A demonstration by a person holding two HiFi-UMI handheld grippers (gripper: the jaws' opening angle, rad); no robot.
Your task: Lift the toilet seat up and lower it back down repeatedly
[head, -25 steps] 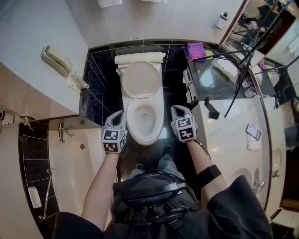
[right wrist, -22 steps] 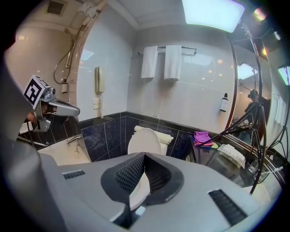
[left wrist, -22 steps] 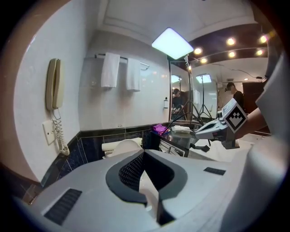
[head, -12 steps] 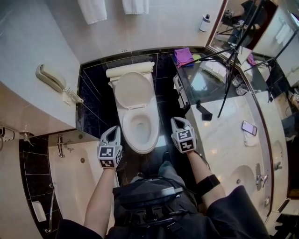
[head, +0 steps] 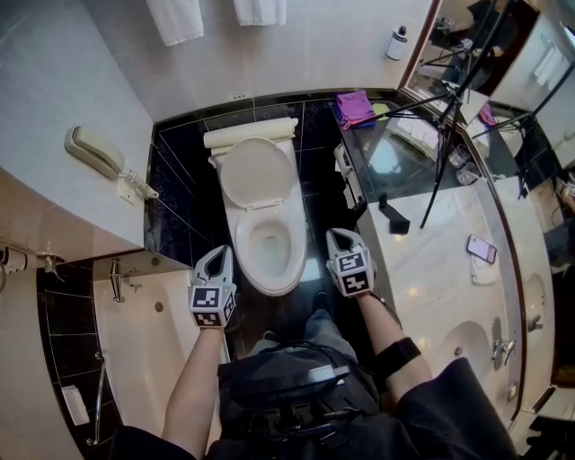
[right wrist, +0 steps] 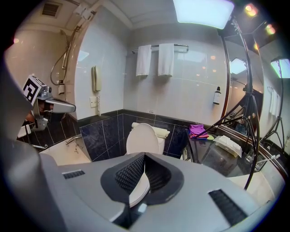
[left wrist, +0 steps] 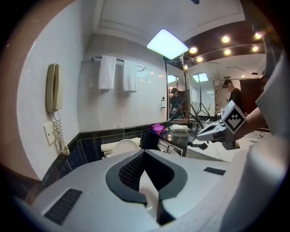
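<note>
One cream corded wall telephone [head: 90, 150] is hanging at the left, and two white towels [head: 175, 18] are hanging above. One white ceramic toilet [head: 269, 284] is standing with its oval lid [head: 256, 172] raised. Its white toilet seat [head: 243, 252] appears to be lying on the bowl. It is sitting between two grippers, the left gripper [head: 219, 252] and the right gripper [head: 334, 234]. Both are pinched together, gripping nothing, apart from the seat. One purple cloth [head: 354, 108] is lying on the dark counter [head: 395, 171].

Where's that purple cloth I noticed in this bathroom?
In the head view, the purple cloth lies at the far back corner of the dark counter, on the right side, just right of the toilet tank.
</note>
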